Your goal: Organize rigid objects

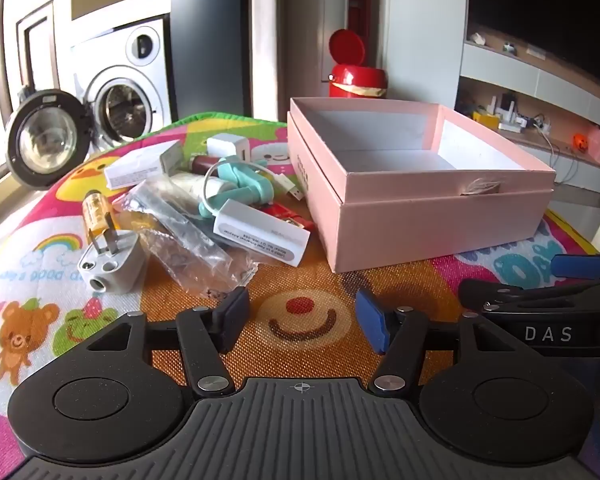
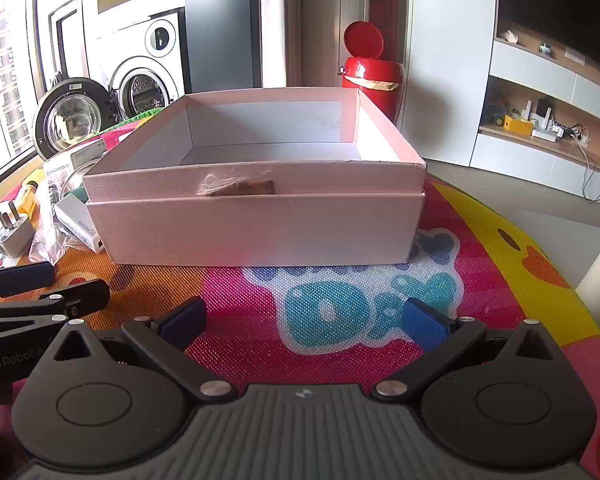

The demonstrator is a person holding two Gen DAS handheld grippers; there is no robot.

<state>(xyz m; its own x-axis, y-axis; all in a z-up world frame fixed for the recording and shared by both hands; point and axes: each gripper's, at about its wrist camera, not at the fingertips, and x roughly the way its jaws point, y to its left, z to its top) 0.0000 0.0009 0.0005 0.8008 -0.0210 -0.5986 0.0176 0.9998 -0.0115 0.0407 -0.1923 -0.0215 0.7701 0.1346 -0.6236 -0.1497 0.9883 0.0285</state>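
Note:
An open pink box (image 1: 440, 216) with a white inside stands on the colourful mat; it holds nothing I can see, and it fills the middle of the right wrist view (image 2: 256, 228). Left of it lies a pile: a grey wall plug (image 1: 112, 264), a white adapter (image 1: 262, 236), a clear plastic bag (image 1: 192, 236), a teal clip with a white cable (image 1: 244, 184), a yellow item (image 1: 98, 210) and white cartons (image 1: 140, 166). My left gripper (image 1: 302, 320) is open and empty, just before the pile. My right gripper (image 2: 304, 322) is open and empty before the box.
A red bin (image 1: 356, 76) with its lid up stands behind the box. A washing machine (image 1: 120, 96) with its door open is at the back left. Shelves with small items (image 2: 540, 120) are on the right. The mat's edge curves off at the right (image 2: 580, 300).

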